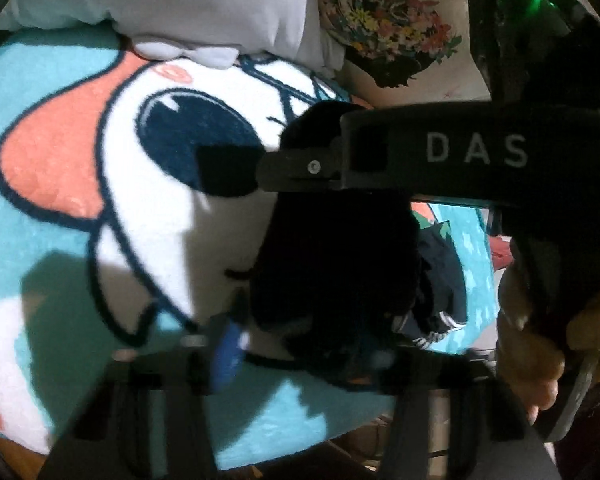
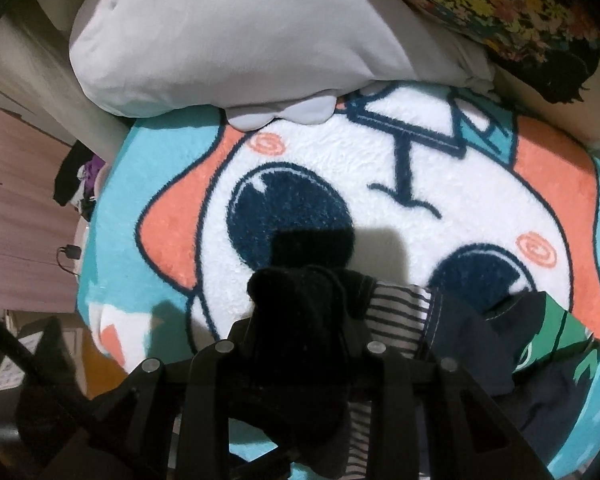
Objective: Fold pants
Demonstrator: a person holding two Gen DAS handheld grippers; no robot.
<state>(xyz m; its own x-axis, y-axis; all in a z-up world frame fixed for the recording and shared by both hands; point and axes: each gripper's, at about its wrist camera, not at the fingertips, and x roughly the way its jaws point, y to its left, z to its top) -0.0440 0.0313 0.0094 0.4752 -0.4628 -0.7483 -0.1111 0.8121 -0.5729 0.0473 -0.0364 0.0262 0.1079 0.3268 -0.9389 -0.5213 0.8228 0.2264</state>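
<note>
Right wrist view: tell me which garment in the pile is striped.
The striped garment, white with thin dark lines, lies between the black pants in the right gripper and the plain navy garment.

Cartoon-face fleece blanket (image 2: 380,168), white pillow (image 2: 228,40), floral cushion (image 2: 500,12), heaped clothes (image 2: 480,332)

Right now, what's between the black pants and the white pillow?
Right wrist view: between black pants and white pillow only the cartoon blanket, nothing lying on it.
</note>
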